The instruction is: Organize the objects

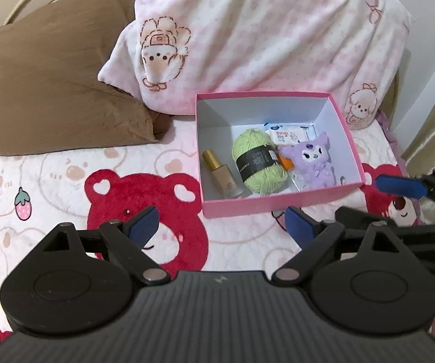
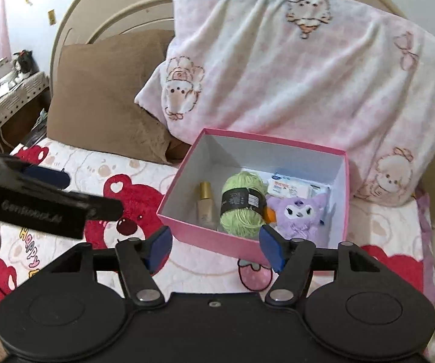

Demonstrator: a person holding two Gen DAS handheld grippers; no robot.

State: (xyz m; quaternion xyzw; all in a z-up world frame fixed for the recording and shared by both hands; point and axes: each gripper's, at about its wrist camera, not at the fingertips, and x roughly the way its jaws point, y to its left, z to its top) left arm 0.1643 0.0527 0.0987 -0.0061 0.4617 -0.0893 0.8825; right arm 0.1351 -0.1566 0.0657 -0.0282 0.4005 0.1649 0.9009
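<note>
A pink box (image 1: 281, 204) (image 2: 211, 239) with a white inside sits on the bed. In it lie a gold-capped bottle (image 1: 222, 172) (image 2: 206, 204), a green yarn ball (image 1: 258, 163) (image 2: 241, 204), a purple plush toy (image 1: 315, 160) (image 2: 297, 213), an orange item (image 1: 288, 163) and white packets (image 1: 288, 134) (image 2: 290, 189). My left gripper (image 1: 222, 227) hovers open in front of the box, nothing between its blue pads. My right gripper (image 2: 214, 246) is open and empty near the box's front wall; one blue fingertip (image 1: 399, 186) shows at the right of the left wrist view.
A brown pillow (image 1: 51, 90) (image 2: 105, 106) and a pink-and-white cartoon blanket (image 1: 262, 36) (image 2: 308, 75) lie behind the box. The bedspread (image 1: 66, 187) has red bear prints. A cluttered side table (image 2: 8, 90) stands left of the bed, against the headboard (image 2: 96, 9).
</note>
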